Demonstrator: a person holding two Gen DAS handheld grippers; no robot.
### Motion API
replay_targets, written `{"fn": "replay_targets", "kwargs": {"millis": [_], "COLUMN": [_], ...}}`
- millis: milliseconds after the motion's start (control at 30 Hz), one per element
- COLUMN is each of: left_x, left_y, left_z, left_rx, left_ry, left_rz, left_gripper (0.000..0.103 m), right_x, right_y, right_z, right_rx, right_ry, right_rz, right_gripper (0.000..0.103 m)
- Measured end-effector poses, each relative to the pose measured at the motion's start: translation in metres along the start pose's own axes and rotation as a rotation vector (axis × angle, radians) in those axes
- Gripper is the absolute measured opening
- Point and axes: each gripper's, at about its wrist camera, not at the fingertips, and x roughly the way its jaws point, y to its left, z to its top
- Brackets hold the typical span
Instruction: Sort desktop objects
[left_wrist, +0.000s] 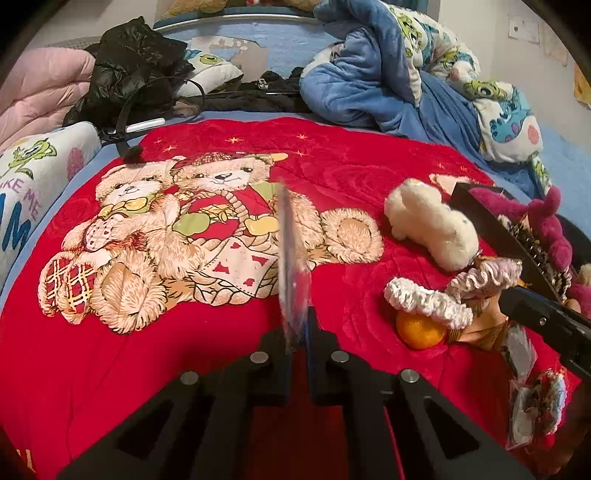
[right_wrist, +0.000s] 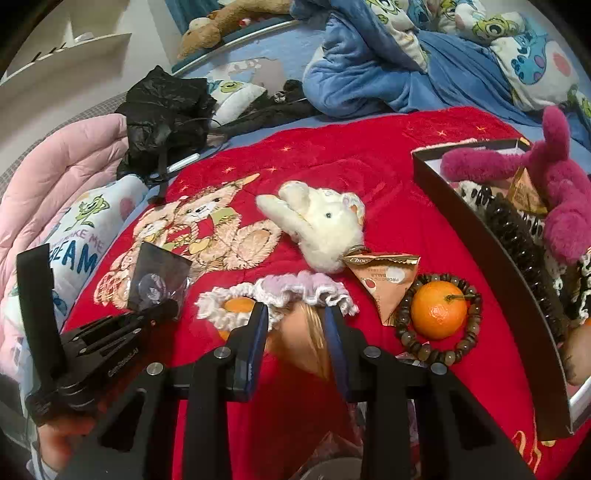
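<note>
My left gripper (left_wrist: 297, 332) is shut on a clear plastic packet (left_wrist: 291, 254) with a dark badge card, held edge-on above the red teddy blanket (left_wrist: 110, 369). The packet also shows in the right wrist view (right_wrist: 159, 280), with the left gripper (right_wrist: 162, 308) below it. My right gripper (right_wrist: 295, 325) is shut on a tan triangular snack packet (right_wrist: 303, 343) just in front of a frilly pink-white scrunchie (right_wrist: 288, 290). A white plush (right_wrist: 325, 225), another triangular snack packet (right_wrist: 388, 284) and an orange (right_wrist: 437, 308) inside a bead bracelet (right_wrist: 402, 332) lie nearby.
A dark box (right_wrist: 491, 243) at right holds a magenta plush (right_wrist: 554, 184) and a black hairbrush (right_wrist: 517, 236). A second orange (left_wrist: 419, 328) lies under the scrunchie. Blue blankets (left_wrist: 388, 92), a black jacket (left_wrist: 136, 70) and a pink quilt (left_wrist: 40, 88) lie at the back.
</note>
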Motion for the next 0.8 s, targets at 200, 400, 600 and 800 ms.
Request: {"fn": "replay_targets", "kwargs": {"millis": [200, 400, 600, 800], "left_x": [-0.008, -0.011, -0.011, -0.009], "left_y": [0.004, -0.001, -0.007, -0.005], "left_z": [-0.001, -0.004, -0.006, -0.006], "left_rx": [-0.013, 0.021, 0.045, 0.035], "left_ry": [-0.008, -0.004, 0.002, 0.010], "left_rz": [-0.011, 0.004, 0.006, -0.002], "left_gripper": [0.004, 0.004, 0.004, 0.004], "right_x": [-0.010, -0.009, -0.003, 0.008], "right_y": [-0.005, -0.005, -0.010, -0.027], "right_z": [0.003, 0.003, 0.002, 0.006], "right_rx": [0.003, -0.044, -0.019, 0.131], "right_ry": [-0.049, -0.058, -0.038, -0.031], "right_rz": [-0.019, -0.058, -0.068, 0.035], "right_gripper": [0.046, 0.047, 0.047, 0.053]}}
